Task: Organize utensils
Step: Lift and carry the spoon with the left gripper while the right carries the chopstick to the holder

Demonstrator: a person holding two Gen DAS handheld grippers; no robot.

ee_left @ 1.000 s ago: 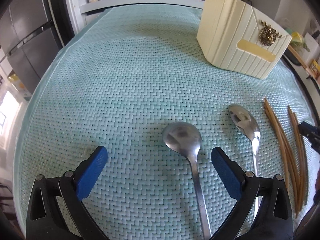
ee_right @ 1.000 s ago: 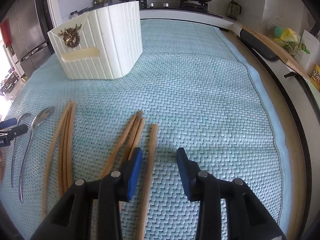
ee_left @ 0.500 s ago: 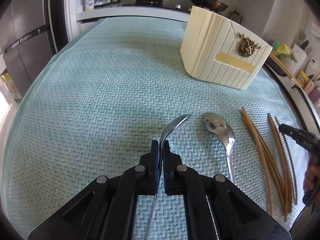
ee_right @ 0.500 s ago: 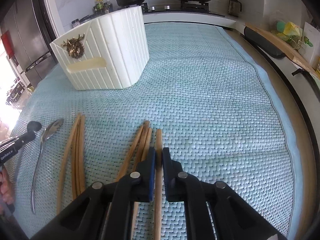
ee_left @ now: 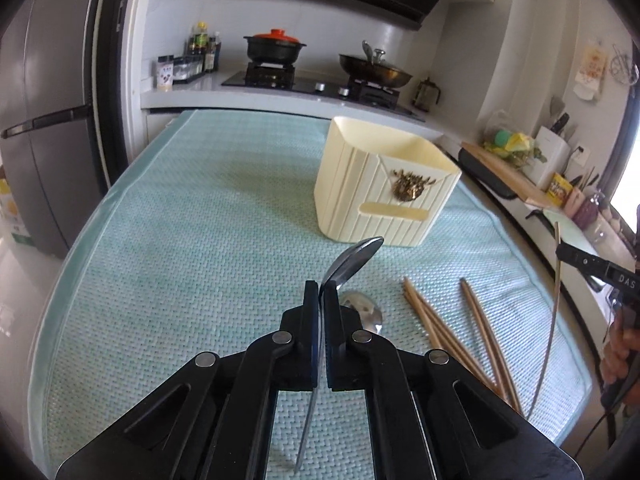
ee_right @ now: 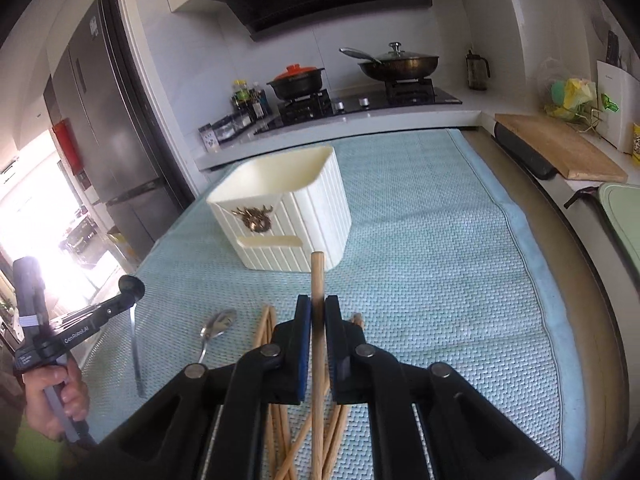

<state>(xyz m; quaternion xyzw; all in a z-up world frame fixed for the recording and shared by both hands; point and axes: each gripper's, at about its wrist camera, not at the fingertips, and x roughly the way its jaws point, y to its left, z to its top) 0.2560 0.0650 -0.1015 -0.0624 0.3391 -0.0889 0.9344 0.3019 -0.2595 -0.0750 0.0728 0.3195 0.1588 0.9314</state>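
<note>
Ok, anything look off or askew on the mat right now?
Nothing damaged or spilled. The loose chopsticks lie splayed at crossing angles beside the remaining spoon, and the cream holder sits turned at an angle.

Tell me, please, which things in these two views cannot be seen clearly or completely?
- Inside of the cream holder: its own walls hide the bottom in both views.
- Loose chopsticks, right wrist view: the right gripper covers their middles.
- Second spoon, left wrist view: the left gripper hides its handle.
- Spice jar labels: too small.
</note>
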